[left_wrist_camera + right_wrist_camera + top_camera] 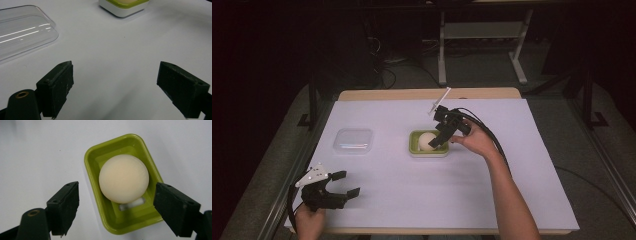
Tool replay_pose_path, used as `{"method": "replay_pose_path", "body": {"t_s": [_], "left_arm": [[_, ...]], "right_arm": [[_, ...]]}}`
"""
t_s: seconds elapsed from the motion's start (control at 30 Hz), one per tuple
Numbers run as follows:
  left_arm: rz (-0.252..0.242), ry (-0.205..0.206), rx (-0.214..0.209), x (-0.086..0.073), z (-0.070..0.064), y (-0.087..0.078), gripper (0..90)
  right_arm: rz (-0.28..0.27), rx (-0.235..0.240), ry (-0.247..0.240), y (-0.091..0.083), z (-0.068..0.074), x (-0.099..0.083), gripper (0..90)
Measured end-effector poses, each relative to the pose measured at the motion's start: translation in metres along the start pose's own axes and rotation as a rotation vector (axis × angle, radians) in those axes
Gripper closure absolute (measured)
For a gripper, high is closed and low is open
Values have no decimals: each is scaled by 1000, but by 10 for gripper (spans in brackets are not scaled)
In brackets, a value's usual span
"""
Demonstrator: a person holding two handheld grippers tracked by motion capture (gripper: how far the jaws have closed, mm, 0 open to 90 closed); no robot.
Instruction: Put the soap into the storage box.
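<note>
A lime-green dish with a white outer shell sits mid-table and holds a cream ball. My right gripper hovers over the dish's right side, tilted down and open. In the right gripper view the ball lies in the green dish, between and beyond the spread jaws of the right gripper, which do not touch it. A small white piece peeks out under the ball. My left gripper rests open near the front left corner with nothing between its jaws.
A clear plastic lid lies left of the dish; in the left gripper view the lid is at upper left and the dish at the top. A white sheet covers the table. Desk legs and cables stand beyond the far edge.
</note>
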State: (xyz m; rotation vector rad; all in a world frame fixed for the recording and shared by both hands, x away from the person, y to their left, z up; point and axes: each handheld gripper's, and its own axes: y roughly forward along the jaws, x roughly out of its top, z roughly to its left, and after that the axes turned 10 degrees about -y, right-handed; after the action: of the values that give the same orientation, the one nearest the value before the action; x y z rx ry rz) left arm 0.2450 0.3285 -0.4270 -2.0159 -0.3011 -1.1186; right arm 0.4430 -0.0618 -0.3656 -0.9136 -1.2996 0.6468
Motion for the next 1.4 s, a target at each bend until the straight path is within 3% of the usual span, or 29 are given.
{"method": "replay_pose_path", "body": {"t_s": [0.3, 0.67, 1.03, 1.4], "left_arm": [[2, -1, 2, 0, 0, 0, 130], [4, 1, 3, 0, 0, 1, 130], [9, 3, 2, 0, 0, 2, 130], [12, 8, -1, 1, 0, 3, 130]], "right_arm": [[-18, -7, -3, -9, 5, -6, 199], [-41, 6, 35, -16, 14, -27, 192], [-60, -10, 51, -26, 30, -53, 188], [-43, -26, 72, -31, 47, -83, 187]]}}
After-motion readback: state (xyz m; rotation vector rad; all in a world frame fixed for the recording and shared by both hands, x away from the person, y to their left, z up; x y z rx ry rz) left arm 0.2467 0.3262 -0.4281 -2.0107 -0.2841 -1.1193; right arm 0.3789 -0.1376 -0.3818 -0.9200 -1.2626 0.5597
